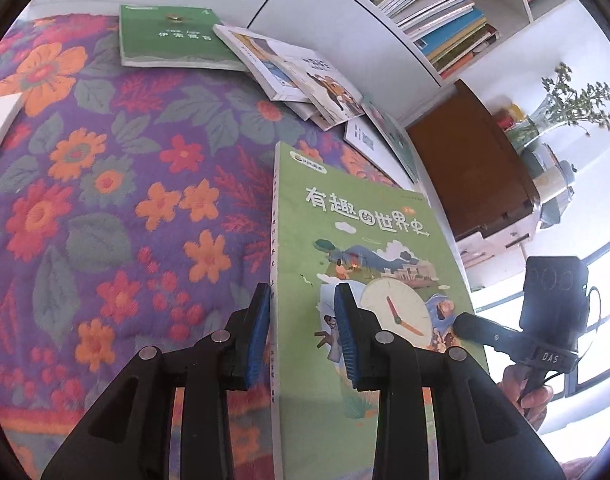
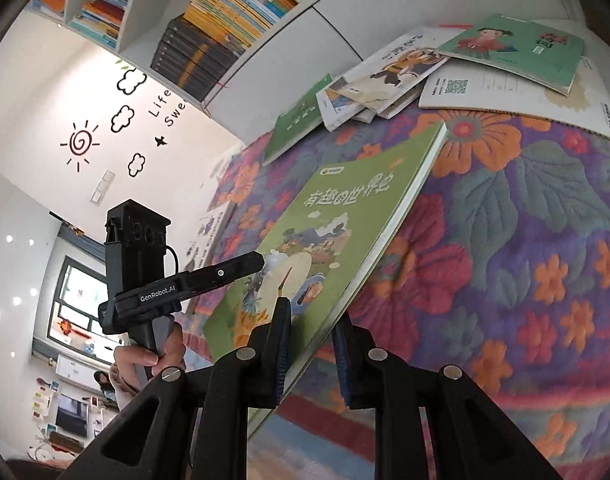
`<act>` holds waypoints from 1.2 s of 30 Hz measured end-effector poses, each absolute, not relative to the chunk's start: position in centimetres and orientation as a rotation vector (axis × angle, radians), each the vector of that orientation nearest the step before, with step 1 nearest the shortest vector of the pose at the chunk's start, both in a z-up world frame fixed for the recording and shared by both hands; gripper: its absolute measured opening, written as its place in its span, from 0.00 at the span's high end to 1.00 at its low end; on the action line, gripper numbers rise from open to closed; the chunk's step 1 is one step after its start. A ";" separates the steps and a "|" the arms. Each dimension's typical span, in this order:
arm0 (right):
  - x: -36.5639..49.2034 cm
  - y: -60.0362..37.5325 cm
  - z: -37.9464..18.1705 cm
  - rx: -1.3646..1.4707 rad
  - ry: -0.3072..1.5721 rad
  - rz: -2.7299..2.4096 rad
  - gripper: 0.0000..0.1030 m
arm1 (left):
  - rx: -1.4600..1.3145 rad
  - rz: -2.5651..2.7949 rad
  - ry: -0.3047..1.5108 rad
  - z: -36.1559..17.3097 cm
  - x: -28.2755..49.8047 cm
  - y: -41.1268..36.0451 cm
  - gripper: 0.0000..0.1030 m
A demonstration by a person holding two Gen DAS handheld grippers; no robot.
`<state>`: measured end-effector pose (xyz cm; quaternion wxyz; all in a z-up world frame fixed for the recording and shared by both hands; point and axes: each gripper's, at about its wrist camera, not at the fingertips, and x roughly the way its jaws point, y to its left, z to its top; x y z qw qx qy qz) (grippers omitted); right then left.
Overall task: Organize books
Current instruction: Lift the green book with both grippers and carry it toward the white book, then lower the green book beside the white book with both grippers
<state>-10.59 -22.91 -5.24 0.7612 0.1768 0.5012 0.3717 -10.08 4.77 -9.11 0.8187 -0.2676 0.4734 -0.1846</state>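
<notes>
Two grippers clamp one green book; perhaps five others lie loose.

Two black plastic grippers with ribbed blue pads, round silver screws, white "GenRobot.AI" and "DAS" lettering, thin black cable.

A floral quilt in purple, orange and red covers the near surface. At the far right of the left wrist view, a glass vase of green sprigs stands beside a brown wooden board. In the right wrist view, the far left wall carries sun and cloud stickers, with a dark-framed window lower down.
</notes>
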 end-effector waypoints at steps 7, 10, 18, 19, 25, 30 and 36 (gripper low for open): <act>-13.6 -19.7 -4.9 0.395 1.057 0.818 0.81 | -0.541 -0.392 0.991 -7.6 -12.5 7.9 0.73; -14.5 -17.7 -4.4 0.382 1.034 0.827 0.81 | -0.537 -0.380 0.982 -6.8 -13.3 9.8 0.73; -15.3 -11.4 -2.4 0.308 1.016 0.882 0.81 | -0.548 -0.314 0.929 -5.1 -15.1 15.1 0.73; -15.2 -10.6 -2.1 0.299 1.016 0.891 0.81 | -0.556 -0.306 0.919 -4.9 -15.3 15.9 0.73; -14.8 -5.6 -1.3 0.202 1.000 0.938 0.81 | -0.580 -0.215 0.900 -4.7 -16.6 19.7 0.73; -14.5 -1.4 -1.6 0.155 1.011 0.984 0.81 | -0.628 -0.155 0.887 -5.3 -17.6 23.3 0.73; -13.7 3.2 -1.9 0.128 1.007 1.054 0.81 | -0.663 -0.093 0.845 -5.0 -18.2 28.1 0.73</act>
